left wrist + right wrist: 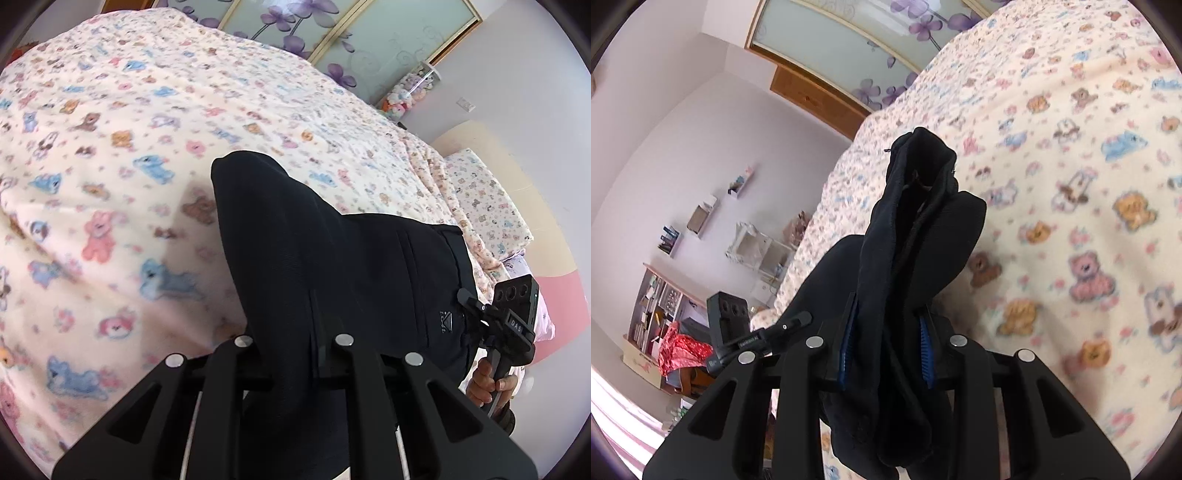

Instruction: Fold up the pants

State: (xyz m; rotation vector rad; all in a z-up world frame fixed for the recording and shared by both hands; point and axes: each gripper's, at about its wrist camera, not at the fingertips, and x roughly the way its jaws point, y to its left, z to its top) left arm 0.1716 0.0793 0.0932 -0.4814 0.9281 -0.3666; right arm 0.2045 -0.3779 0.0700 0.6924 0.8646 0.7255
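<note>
The black pants [332, 258] hang lifted over a bed cover [147, 147] printed with teddy bears. In the left wrist view the cloth drapes over my left gripper [295, 325] and hides its fingertips; the jaws stand close together, clamped on the fabric. At the right, a hand holds my right gripper [471, 301] at the waistband end. In the right wrist view my right gripper [886, 339] is shut on a thick bunch of the pants [916, 229], with a blue pad [925, 347] pressing each side. My left gripper [798, 319] shows at the left.
The bed cover [1071, 184] fills most of both views. A pillow [487, 199] lies at the head of the bed. A wardrobe with flowered glass doors [332, 37] stands behind. Shelves [665, 295] and a red bag [679, 350] are beside the bed.
</note>
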